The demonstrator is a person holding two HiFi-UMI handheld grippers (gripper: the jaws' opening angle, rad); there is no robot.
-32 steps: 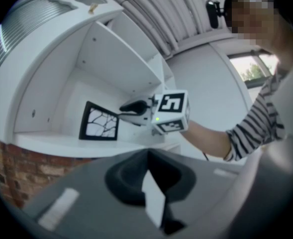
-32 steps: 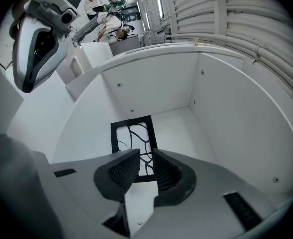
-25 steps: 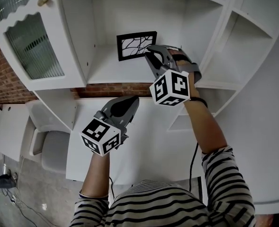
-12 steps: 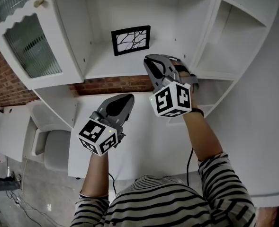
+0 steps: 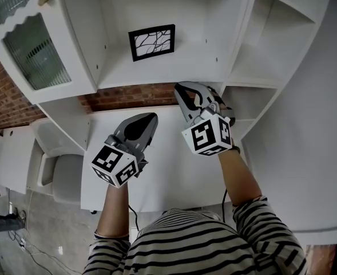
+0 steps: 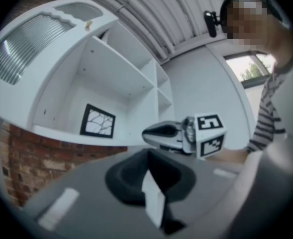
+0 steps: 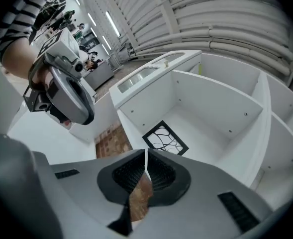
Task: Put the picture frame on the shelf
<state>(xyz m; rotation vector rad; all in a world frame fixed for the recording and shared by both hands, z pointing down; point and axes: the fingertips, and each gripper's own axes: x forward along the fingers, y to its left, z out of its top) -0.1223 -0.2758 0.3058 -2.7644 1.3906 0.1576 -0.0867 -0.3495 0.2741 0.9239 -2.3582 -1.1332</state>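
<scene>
The black picture frame (image 5: 151,42) with a branch pattern stands upright on the white shelf (image 5: 157,76), leaning at the back wall. It also shows in the left gripper view (image 6: 97,122) and the right gripper view (image 7: 165,138). My right gripper (image 5: 182,88) hangs below the shelf's front edge, well clear of the frame, jaws shut with nothing in them (image 7: 145,152). My left gripper (image 5: 149,118) floats lower left over the white table (image 5: 162,182), also shut and empty (image 6: 147,151).
A cabinet door with ribbed glass (image 5: 34,50) sits left of the shelf. Open white compartments (image 5: 271,44) are to the right. A brick wall (image 5: 128,96) shows under the shelf. A grey chair (image 5: 62,176) stands left of the table.
The right gripper has drawn back from beside the frame, down past the shelf edge toward the person. The left gripper drifted slightly the same way. The frame stays on the shelf.
</scene>
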